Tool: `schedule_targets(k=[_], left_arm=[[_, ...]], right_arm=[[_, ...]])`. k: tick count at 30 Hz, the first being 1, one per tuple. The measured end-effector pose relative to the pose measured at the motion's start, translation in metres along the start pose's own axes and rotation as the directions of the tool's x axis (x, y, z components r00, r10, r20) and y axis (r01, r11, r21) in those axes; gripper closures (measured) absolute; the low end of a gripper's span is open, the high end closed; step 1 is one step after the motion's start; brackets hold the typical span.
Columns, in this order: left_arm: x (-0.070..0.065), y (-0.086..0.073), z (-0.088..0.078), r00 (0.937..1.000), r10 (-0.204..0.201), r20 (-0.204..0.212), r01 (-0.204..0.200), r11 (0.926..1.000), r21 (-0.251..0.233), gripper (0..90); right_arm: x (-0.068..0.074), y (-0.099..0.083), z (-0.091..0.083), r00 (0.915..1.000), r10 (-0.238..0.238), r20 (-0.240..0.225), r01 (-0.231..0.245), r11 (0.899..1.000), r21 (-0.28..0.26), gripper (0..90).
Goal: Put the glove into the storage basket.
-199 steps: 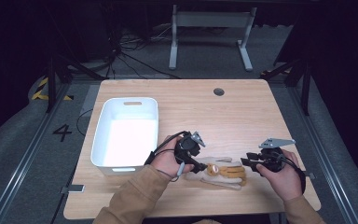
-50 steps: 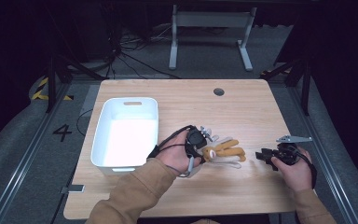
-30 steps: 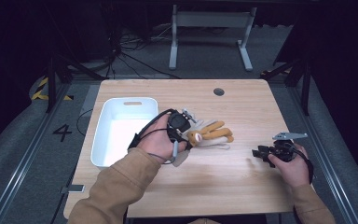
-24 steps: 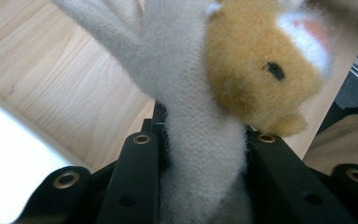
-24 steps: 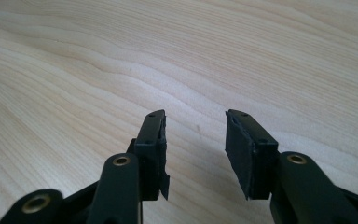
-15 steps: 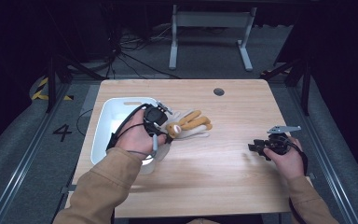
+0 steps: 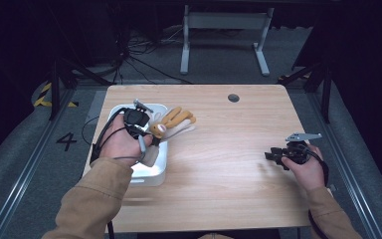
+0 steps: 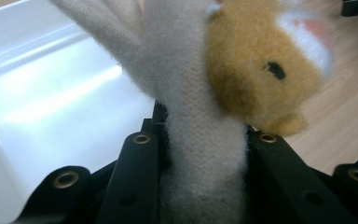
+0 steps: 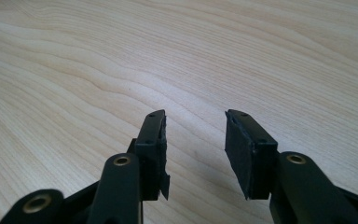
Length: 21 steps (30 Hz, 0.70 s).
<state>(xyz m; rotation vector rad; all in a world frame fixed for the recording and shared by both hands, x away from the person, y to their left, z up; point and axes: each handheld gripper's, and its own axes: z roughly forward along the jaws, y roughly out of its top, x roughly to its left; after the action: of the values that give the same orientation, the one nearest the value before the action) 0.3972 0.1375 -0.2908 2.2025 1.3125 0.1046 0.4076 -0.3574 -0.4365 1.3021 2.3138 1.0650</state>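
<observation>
A plush toy (image 7: 171, 123), cream with tan ears and limbs, hangs in my left gripper (image 7: 146, 130) at the right rim of the white bin (image 7: 151, 175). In the left gripper view the black jaws pinch the toy's cream body (image 8: 204, 154), and its tan head (image 8: 261, 74) sits just past them, with the bin's white floor (image 8: 51, 107) behind. My right gripper (image 7: 274, 156) rests low at the table's right side. Its jaws stand apart with nothing between them (image 9: 193, 149), over bare wood.
The wooden table (image 7: 219, 174) has a small round cable hole (image 7: 233, 98) near its far edge. A metal stand (image 7: 224, 35) and cables lie on the dark floor beyond. The person's tan sleeve (image 7: 94, 199) comes in at bottom left.
My left hand has carried the plush toy leftward from the table's middle to the bin's right rim. The right gripper has stayed about where it was.
</observation>
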Motion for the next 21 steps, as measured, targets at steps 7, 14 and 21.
schedule_targets(k=[7,14,21], left_arm=[[0.009,0.000,-0.001,0.9958,-0.072,-0.056,0.072,0.9974,0.003,73.4],[0.022,-0.002,0.004,0.9835,-0.159,-0.086,0.158,0.9873,-0.016,73.3],[0.041,-0.008,0.009,0.9584,-0.253,-0.133,0.254,0.9672,-0.010,73.3]], right_arm=[[-0.002,-0.002,-0.005,0.9999,0.013,0.001,-0.013,1.000,-0.010,58.9],[0.001,-0.003,-0.009,1.0000,0.008,-0.001,-0.008,1.000,-0.013,58.8],[0.002,-0.005,-0.012,0.9999,0.012,-0.012,-0.012,1.000,-0.021,58.7]])
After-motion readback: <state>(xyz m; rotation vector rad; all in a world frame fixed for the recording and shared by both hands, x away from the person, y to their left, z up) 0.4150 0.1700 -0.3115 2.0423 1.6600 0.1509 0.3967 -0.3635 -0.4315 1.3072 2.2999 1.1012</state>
